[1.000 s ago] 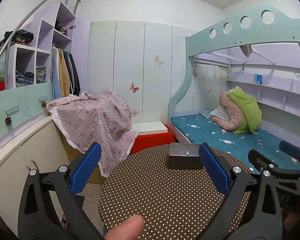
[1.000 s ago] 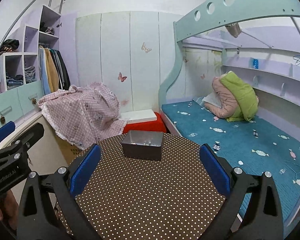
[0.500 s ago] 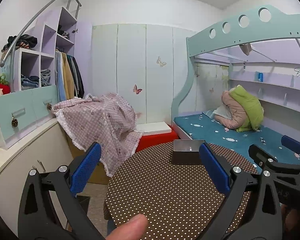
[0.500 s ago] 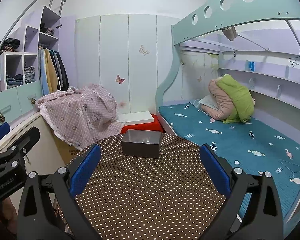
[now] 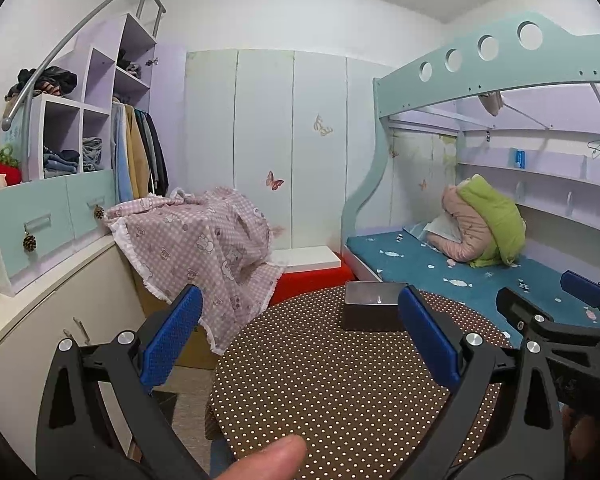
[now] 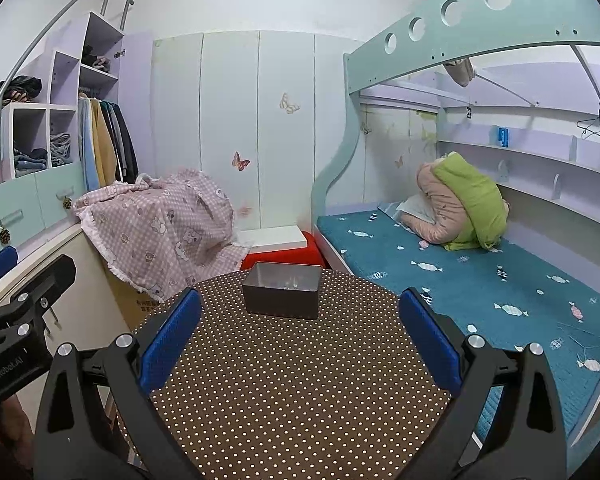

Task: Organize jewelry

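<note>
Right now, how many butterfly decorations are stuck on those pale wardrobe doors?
2. A cream butterfly sits high on a wardrobe door panel, and a pink butterfly sits lower, to its left, just above the checked blanket. That blanket could hide others lower down.

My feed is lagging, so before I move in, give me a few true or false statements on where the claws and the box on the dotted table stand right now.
1. The left claw is open and holds nothing. True.
2. The right claw is shut on the dark box. False: it is open, well short of the box.
3. The box sits at the far side of the polka-dot table. True.
4. The box has a lid on it. False: it is open at the top, with small items inside, too small to identify.
5. The box rests on the blue bed. False: it is on the table.
</note>
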A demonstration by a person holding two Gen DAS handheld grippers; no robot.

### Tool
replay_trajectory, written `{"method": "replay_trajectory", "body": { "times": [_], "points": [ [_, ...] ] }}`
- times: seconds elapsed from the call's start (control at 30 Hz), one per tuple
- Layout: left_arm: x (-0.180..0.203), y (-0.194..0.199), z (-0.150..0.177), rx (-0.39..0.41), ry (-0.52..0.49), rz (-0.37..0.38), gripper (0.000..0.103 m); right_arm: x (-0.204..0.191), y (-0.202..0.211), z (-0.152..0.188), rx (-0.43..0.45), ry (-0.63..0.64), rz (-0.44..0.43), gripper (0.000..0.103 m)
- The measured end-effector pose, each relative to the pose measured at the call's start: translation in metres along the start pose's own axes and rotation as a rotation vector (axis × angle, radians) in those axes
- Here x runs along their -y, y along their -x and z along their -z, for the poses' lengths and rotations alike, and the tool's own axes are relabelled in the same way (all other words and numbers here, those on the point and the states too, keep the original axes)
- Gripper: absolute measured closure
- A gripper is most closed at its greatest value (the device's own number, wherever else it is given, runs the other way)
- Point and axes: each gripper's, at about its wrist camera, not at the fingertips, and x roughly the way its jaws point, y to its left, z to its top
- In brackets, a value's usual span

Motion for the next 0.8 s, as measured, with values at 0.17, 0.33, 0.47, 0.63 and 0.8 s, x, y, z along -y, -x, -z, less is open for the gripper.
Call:
{"method": "replay_trajectory", "body": {
  "times": [0.17, 0.33, 0.47, 0.63, 0.8],
  "points": [
    [-0.0013, -0.0021, -0.0004, -0.004, 0.002, -0.007, 0.005, 0.0007, -0.001, 0.0001, -0.005, -0.001, 0.0, 0.008],
    [-0.0066, -0.0021, -0.0009, 0.006, 0.032, 0.004, 0.005, -0.0001, -0.0033, 0.0004, -0.012, 0.001, -0.001, 0.008],
    [-0.0085, -0.0032, 0.0001, 0.003, 0.039, 0.018, 0.005, -0.0011, -0.0048, 0.0019, -0.02, 0.0, -0.007, 0.008],
    [-0.0032, -0.0036, 0.002, 0.001, 0.016, 0.005, 0.005, -0.0035, -0.0051, 0.003, -0.022, 0.003, -0.01, 0.008],
    [-0.0008, -0.0037, 0.0029, 0.002, 0.009, -0.005, 0.005, -0.0029, -0.0045, 0.0036, -0.021, 0.001, -0.01, 0.008]
  ]
}}
